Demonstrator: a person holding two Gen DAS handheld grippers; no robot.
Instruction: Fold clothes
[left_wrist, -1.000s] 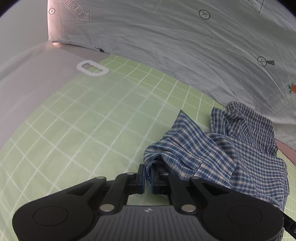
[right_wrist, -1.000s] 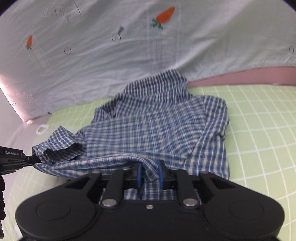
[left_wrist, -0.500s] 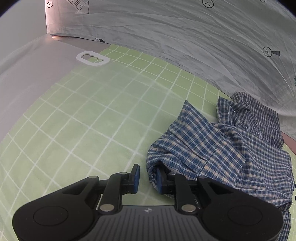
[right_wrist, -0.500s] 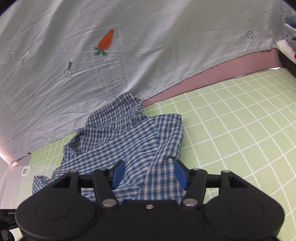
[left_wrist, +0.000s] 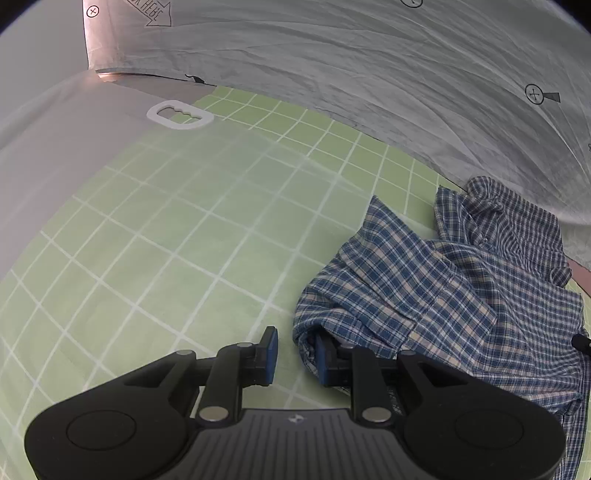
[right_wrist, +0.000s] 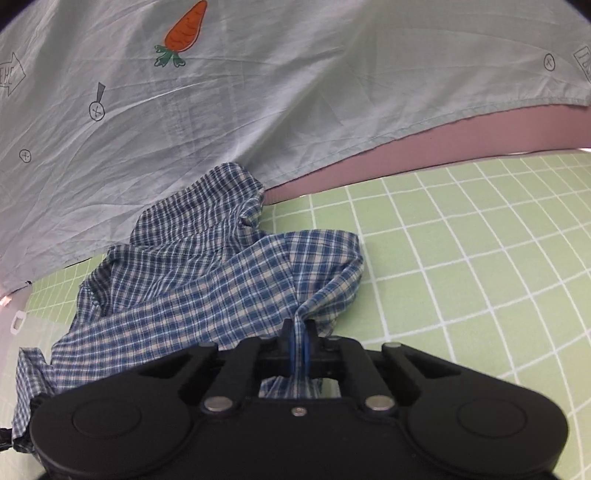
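The left hand-held gripper (left_wrist: 295, 356) was opening beside the plaid shirt (left_wrist: 443, 295); the right hand-held gripper (right_wrist: 298, 345) clamped its cloth below a carrot-print sheet (right_wrist: 258, 92).

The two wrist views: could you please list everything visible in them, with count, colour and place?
Plaid shirt: one, blue and white, crumpled on the mat.
Grid mat: one, green with white lines, under the shirt.
Printed sheet: one, pale blue-grey, carrot print, hanging behind.
Plastic handle loop: one, white, at the mat's far left edge.
Left tool: black, blue pads, jaws opening beside the shirt's edge.
Right tool: black, shut on a shirt fold.
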